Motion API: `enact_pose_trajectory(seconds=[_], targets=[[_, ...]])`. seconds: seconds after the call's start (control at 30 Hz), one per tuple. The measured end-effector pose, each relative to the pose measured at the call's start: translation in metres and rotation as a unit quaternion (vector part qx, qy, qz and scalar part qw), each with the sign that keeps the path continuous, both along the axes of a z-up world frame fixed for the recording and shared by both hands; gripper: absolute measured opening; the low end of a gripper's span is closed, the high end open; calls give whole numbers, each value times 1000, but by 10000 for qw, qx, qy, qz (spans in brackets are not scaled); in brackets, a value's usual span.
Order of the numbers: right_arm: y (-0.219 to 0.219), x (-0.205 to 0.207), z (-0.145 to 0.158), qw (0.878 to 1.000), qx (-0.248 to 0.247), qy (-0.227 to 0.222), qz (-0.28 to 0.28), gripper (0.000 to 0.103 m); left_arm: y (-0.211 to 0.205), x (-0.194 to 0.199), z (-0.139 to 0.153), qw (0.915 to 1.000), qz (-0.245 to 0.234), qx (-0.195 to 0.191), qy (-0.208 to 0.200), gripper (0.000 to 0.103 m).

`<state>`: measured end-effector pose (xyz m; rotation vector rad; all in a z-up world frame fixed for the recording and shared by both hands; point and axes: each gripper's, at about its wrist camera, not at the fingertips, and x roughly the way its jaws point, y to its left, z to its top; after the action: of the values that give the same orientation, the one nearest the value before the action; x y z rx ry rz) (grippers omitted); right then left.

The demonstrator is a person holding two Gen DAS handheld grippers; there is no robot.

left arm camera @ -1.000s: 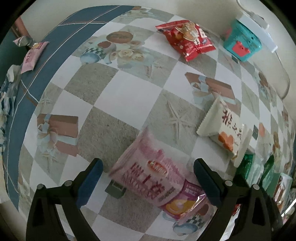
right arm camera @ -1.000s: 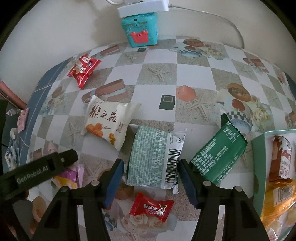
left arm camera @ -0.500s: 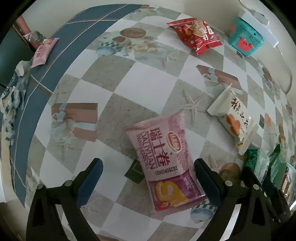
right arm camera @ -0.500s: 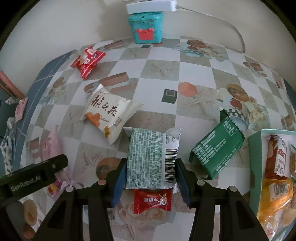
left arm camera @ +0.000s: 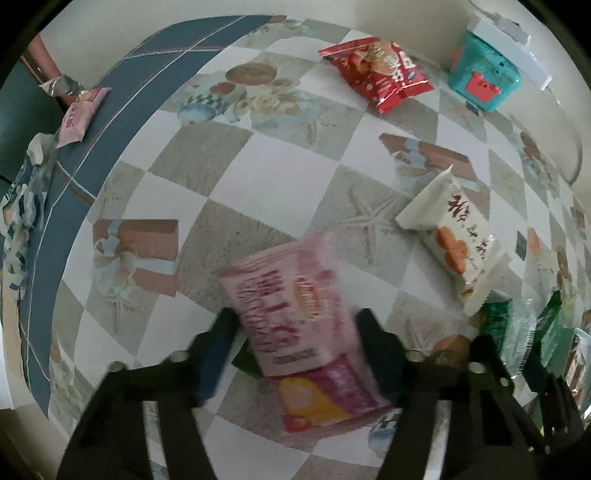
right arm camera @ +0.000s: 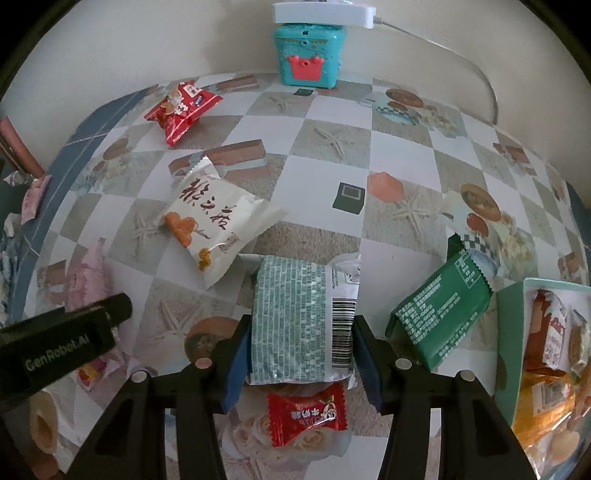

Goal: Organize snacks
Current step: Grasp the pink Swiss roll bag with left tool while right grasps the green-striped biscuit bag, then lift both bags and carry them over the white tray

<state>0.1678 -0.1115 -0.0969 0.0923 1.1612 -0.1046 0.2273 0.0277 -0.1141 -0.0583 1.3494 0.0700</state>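
The left claw point(left arm camera: 295, 332), its jaws just closing, clamps the blurred pink packet point(left arm camera: 295, 295). The right claw point(right arm camera: 301, 343) grips the pale-green packet point(right arm camera: 295, 314). Beside it lies a green packet point(right arm camera: 439, 314); the teal tray point(right arm camera: 508, 332) is cut off. Farther table point(left arm camera: 258, 166) is open.

two tongs, the left tongs point(left arm camera: 295, 350) and the right tongs point(right arm camera: 301, 354). seven loose snack packs on the bench point(right arm camera: 332, 122): one pink pack point(left arm camera: 295, 314), one red chip bag point(right arm camera: 181, 109), one white pack with red script point(right arm camera: 218, 225), one pale green patterned pack point(right arm camera: 295, 317), one dark green pack point(right arm camera: 439, 314), one small red candy point(right arm camera: 306, 413), one small pink packet point(left arm camera: 79, 114) at the far blue edge. one teal tray point(right arm camera: 509, 332) holding several packs, exact count unclear. one teal box point(right arm camera: 308, 55) with one white block point(right arm camera: 321, 13) on top.
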Motion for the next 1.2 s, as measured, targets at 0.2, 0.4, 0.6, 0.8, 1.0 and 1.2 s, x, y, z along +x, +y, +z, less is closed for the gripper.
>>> enact_pose_trajectory(seconds=[0.2,0.4,0.6,0.8,1.0,1.2], targets=[[2,-1,1,10000,-37,-16,-35,53,2,2,8,9999,62,-30,-86,47],[2,-2,3,10000,-43,-39,-25,52,8,-8,13,9998,150,-15,-156,45],[0,-3,20,9998,17,-200,-52,52,14,-15,39,9992,143,-39,-381,44],[3,-6,45,9990,-6,-445,-21,52,19,-22,66,9977,130,-31,-669,44],[1,-12,59,9986,47,-529,-64,52,27,-33,86,9960,121,0,-887,44],[-14,-22,82,9970,118,-732,-228,52,13,-32,102,9931,-54,-222,-1148,44]])
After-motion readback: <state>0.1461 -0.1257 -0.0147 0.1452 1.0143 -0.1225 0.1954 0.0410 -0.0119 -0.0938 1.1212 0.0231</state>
